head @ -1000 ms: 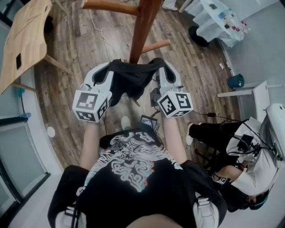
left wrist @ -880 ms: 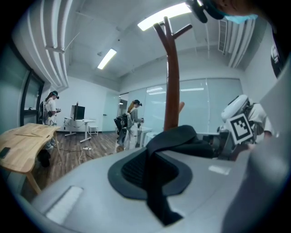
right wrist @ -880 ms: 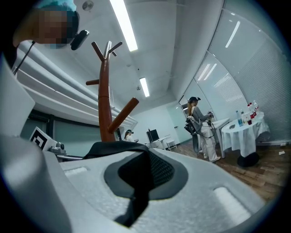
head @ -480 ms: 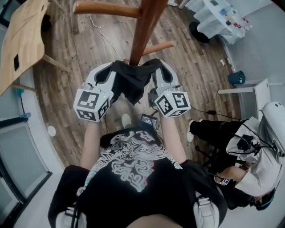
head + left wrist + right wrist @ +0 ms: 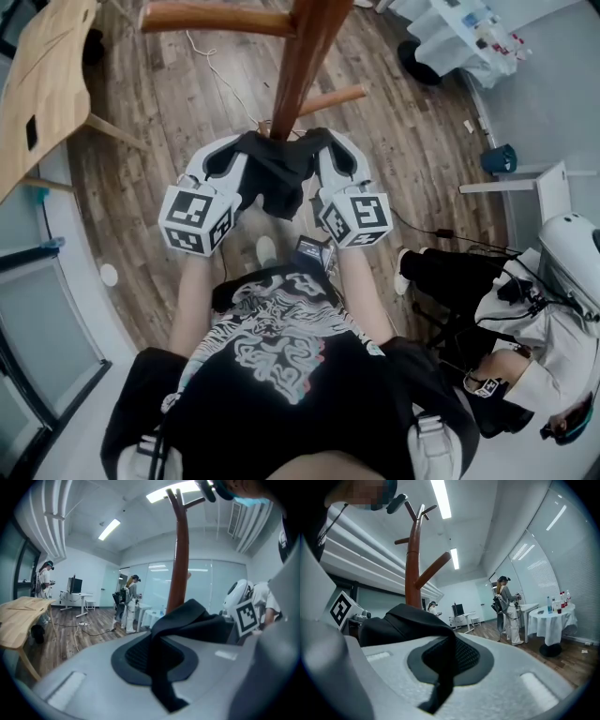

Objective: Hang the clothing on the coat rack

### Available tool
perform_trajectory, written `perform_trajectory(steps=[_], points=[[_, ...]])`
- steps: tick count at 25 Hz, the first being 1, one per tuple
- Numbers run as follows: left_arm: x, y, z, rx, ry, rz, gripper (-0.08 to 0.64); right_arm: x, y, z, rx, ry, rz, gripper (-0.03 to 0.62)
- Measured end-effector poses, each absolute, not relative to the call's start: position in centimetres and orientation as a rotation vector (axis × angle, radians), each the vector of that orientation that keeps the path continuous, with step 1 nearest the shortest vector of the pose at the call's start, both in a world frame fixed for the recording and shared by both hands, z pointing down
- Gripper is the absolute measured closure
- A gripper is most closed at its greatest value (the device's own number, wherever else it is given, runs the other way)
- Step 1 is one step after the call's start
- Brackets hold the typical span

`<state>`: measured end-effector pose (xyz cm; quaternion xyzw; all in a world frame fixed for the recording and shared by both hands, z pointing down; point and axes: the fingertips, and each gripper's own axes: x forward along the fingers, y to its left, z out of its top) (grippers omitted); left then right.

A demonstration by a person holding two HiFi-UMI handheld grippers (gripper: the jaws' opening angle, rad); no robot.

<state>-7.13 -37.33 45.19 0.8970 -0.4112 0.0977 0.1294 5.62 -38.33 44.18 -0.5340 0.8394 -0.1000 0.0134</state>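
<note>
A black garment (image 5: pixel 279 173) hangs stretched between my two grippers, right in front of the brown wooden coat rack pole (image 5: pixel 302 66). My left gripper (image 5: pixel 228 161) is shut on the garment's left end, and a black strip (image 5: pixel 161 667) runs out between its pads. My right gripper (image 5: pixel 336 157) is shut on the right end, where the cloth (image 5: pixel 440 667) is pinched the same way. In both gripper views the pole (image 5: pixel 180 564) (image 5: pixel 412 569) rises just behind the cloth, with bare pegs (image 5: pixel 433 571) branching off higher up.
A wooden table (image 5: pixel 47 84) stands at the left and a white-clothed table (image 5: pixel 459 37) at the top right. A person (image 5: pixel 511 347) sits at the right. Cables (image 5: pixel 220 75) lie on the wooden floor. A lower rack peg (image 5: pixel 328 97) sticks out to the right.
Both grippers have sunk a little with the garment and drawn slightly closer together. The cloth between them bunches more and sits closer against the pole.
</note>
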Motion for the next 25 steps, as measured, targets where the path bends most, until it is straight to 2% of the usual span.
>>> perform_trajectory(steps=[14, 17, 25], points=[[-6.4, -36.9, 46.5, 2.600, -1.170, 0.318, 0.557, 5.0, -37.9, 46.4, -1.626, 2.708, -0.387, 0.588], [-6.2, -36.9, 46.5, 2.600, -1.183, 0.342, 0.555, 5.2, -37.9, 46.6, -1.652, 2.706, -0.397, 0.551], [-5.9, -36.3, 47.2, 2.583, -1.172, 0.393, 0.554, 5.5, -37.5, 47.1, -1.658, 2.717, -0.418, 0.549]])
